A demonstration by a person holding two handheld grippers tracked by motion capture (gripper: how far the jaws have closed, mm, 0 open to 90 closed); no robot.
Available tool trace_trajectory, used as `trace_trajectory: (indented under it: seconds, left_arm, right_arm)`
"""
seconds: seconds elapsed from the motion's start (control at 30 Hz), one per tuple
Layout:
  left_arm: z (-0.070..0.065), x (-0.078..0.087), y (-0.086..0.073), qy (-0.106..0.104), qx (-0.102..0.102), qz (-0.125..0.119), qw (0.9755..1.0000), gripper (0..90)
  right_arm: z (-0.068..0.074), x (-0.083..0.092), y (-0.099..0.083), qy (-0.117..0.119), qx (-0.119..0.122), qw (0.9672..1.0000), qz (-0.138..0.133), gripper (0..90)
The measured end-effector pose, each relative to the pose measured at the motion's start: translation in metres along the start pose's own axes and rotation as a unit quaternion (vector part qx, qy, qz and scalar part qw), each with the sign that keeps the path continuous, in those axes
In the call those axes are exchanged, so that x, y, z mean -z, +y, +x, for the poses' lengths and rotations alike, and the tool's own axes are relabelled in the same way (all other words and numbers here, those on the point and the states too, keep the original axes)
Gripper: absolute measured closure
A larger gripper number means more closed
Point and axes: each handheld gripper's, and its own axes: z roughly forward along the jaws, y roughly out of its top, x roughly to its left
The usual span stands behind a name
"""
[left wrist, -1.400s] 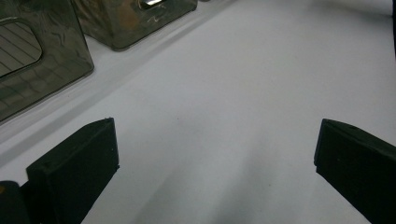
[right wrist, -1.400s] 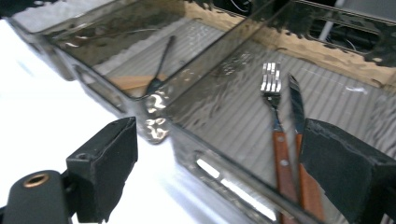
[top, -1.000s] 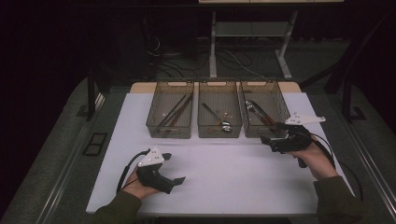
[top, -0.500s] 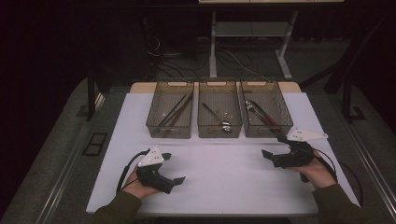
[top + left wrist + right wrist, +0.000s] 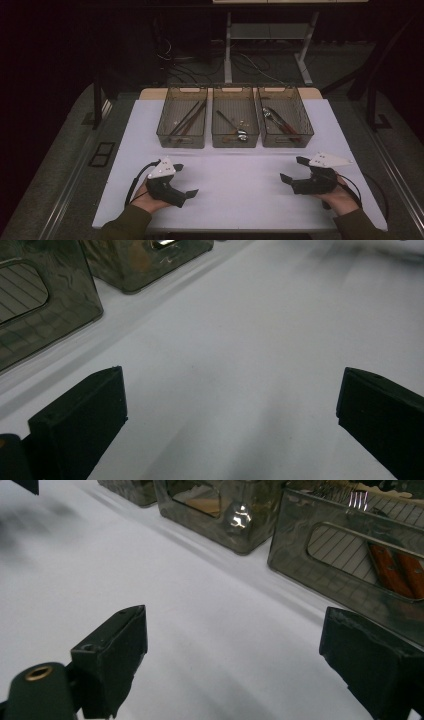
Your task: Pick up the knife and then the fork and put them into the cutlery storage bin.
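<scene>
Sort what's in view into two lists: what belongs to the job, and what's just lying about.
Job:
left gripper, open
right gripper, open
left bin, chopsticks
middle bin, spoon
right bin, red-handled cutlery

Lying about:
table frame
floor cables

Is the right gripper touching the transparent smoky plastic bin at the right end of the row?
Apart. In the high view, bare white table surface lies between the right gripper and the right bin; the right gripper view shows open jaws with nothing between them.
</scene>
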Motion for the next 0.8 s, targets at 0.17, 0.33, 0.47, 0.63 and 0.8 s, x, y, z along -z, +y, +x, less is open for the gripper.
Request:
trace_trajectory:
  seconds: [0.17, 0.33, 0.47, 0.63, 0.8]
  left_arm:
    - [0.0, 0.0, 0.0, 0.0, 0.002, -0.001, 1.0, 0.0]
    - [0.0, 0.0, 0.0, 0.0, 0.002, -0.001, 1.0, 0.0]
    - [0.0, 0.0, 0.0, 0.0, 0.001, 0.0, 1.0, 0.0]
    - [0.0, 0.0, 0.0, 0.001, 0.002, 0.0, 1.0, 0.0]
    - [0.0, 0.0, 0.0, 0.0, 0.002, 0.0, 1.0, 0.0]
  right_arm:
    - [0.006, 0.002, -0.006, 0.002, 0.003, 1.0, -0.004, 11.9]
    - [0.009, 0.002, -0.011, 0.003, 0.0, 1.0, 0.0, 12.0]
    - [0.012, 0.002, -0.014, 0.007, 0.004, 0.9999, 0.008, 12.0]
    - [0.014, 0.002, -0.017, 0.007, 0.003, 0.9999, 0.01, 11.9]
    - [0.016, 0.001, -0.02, 0.011, 0.009, 0.9995, 0.027, 11.9]
